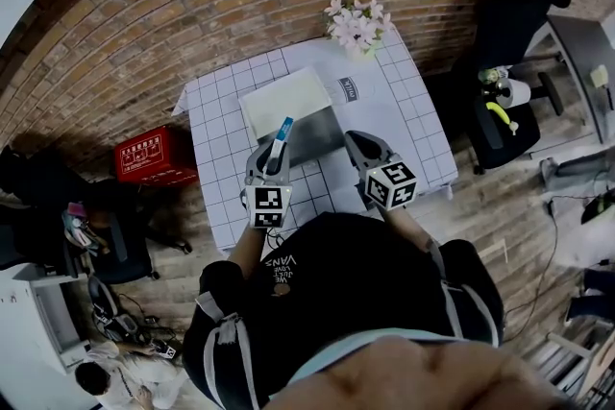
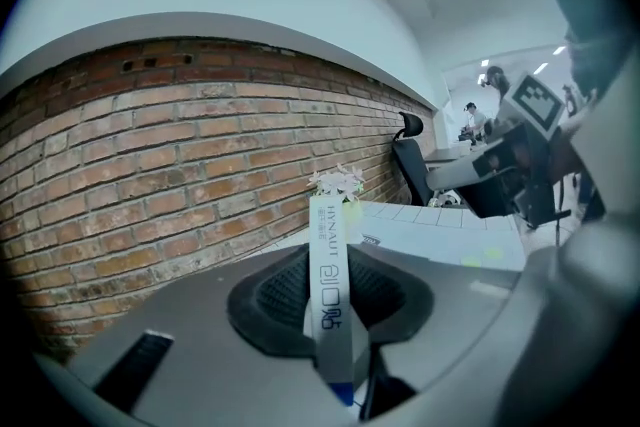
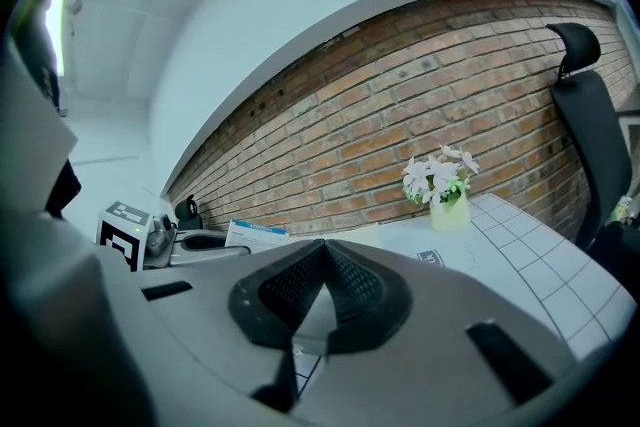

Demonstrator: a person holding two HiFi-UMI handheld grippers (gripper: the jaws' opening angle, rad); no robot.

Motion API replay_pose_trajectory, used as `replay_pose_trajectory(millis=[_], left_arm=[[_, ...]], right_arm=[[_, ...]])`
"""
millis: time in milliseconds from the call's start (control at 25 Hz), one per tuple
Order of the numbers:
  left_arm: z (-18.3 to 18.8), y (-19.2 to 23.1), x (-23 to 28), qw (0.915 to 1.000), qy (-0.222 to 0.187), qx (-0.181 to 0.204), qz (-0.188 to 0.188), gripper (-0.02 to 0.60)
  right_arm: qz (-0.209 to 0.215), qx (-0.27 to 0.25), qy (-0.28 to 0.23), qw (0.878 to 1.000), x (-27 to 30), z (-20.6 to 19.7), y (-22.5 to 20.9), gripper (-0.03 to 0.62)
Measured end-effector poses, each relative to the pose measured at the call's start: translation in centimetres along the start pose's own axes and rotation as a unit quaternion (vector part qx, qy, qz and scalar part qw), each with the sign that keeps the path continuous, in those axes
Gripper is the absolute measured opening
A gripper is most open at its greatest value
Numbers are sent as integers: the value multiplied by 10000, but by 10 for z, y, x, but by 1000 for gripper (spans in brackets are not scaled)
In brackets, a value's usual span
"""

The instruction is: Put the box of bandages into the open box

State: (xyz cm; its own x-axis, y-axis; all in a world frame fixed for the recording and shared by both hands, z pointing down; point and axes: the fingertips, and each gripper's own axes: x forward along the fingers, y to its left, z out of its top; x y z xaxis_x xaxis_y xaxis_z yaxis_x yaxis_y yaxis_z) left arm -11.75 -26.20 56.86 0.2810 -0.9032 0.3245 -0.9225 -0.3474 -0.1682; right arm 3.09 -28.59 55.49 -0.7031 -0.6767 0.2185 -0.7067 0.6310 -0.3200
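Note:
In the head view my left gripper (image 1: 273, 160) is shut on a slim white-and-blue box of bandages (image 1: 282, 135), which stands upright just in front of the open box (image 1: 309, 137). That grey box sits mid-table with its white lid (image 1: 284, 100) folded back. The left gripper view shows the bandage box (image 2: 328, 255) pinched on edge between the dark pads of my left gripper (image 2: 336, 307). My right gripper (image 1: 361, 150) hovers to the right of the open box. In its own view my right gripper (image 3: 324, 251) has its pad tips meeting, with nothing between them.
A white grid-patterned table (image 1: 413, 125) stands against a brick wall, with a vase of pale flowers (image 1: 357, 24) at its far right corner. A red crate (image 1: 149, 156) sits on the floor at the left. Black office chairs (image 1: 509, 43) stand at the right.

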Motion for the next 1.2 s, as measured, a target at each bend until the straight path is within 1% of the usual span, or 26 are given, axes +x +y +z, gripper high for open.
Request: replay_pose_trajectory(millis=[120, 240, 400, 520, 720, 840, 1040, 1200], left_arm=[[-9, -6, 10, 9995, 225, 190, -141, 87], [-20, -8, 18, 9983, 290, 475, -192, 87], [-26, -15, 28, 9961, 408, 719, -308, 87], [-29, -24, 33, 9934, 621, 838, -468, 87], [-44, -32, 44, 9866, 918, 1195, -625, 87], [-52, -35, 49, 9819, 1154, 1324, -716, 87], [-60, -35, 59, 9738, 1316, 1710, -713, 87], [-66, -35, 67, 9689, 1396, 1907, -738, 87]], right_arm=[[-5, 38, 37, 10000, 1, -2, -3, -3], [8, 64, 73, 10000, 1, -6, -5, -3], [19, 105, 101, 9999, 1, -8, -7, -3], [45, 101, 138, 9998, 2, -10, -8, -3], [77, 71, 204, 9997, 2, -13, -8, -3], [100, 66, 251, 9996, 2, -16, -8, -3], [103, 89, 316, 9994, 0, -19, -10, -3], [46, 85, 348, 9993, -4, -21, -15, -3]])
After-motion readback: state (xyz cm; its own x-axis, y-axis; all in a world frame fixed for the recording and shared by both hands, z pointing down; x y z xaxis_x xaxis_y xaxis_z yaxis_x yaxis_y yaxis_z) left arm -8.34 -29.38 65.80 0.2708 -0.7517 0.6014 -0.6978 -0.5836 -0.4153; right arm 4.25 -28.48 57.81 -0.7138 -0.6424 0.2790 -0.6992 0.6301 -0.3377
